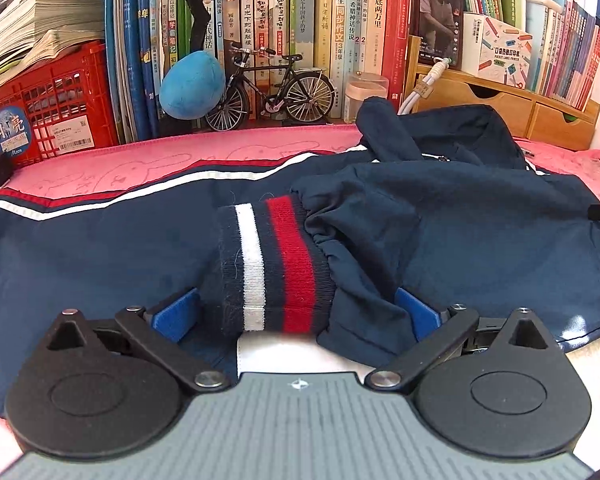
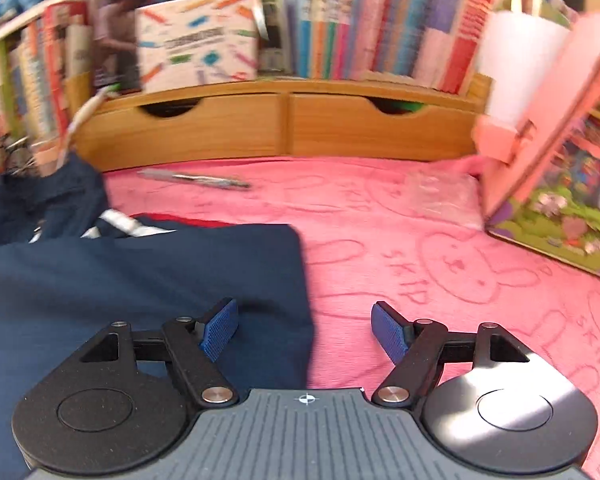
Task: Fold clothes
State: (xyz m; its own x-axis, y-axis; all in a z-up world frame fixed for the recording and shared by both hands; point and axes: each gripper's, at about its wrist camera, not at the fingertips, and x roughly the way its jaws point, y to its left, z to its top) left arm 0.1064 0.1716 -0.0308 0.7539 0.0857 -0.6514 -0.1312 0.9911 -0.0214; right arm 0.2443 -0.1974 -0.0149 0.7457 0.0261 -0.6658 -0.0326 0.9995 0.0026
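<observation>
Left wrist view: our left gripper (image 1: 298,312) jaws wide, striped cuff (image 1: 274,270) between them, sleeve running up-right across the navy jacket (image 1: 100,256). Right wrist view only: right gripper (image 2: 306,330) wide, empty, over the jacket edge (image 2: 296,280) at frame left on the pink blanket (image 2: 420,256), pen (image 2: 196,179) beyond.

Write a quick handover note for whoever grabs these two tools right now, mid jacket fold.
Left tool: open, fingers either side of the striped navy, white and red knit cuff; not clamped.
Right tool: open, empty, over the right edge of the navy blue jacket.
Jacket lies on the pink bunny-print blanket, one sleeve laid across the body.
Left to do: probably the remaining folds; a pen lies behind.
</observation>
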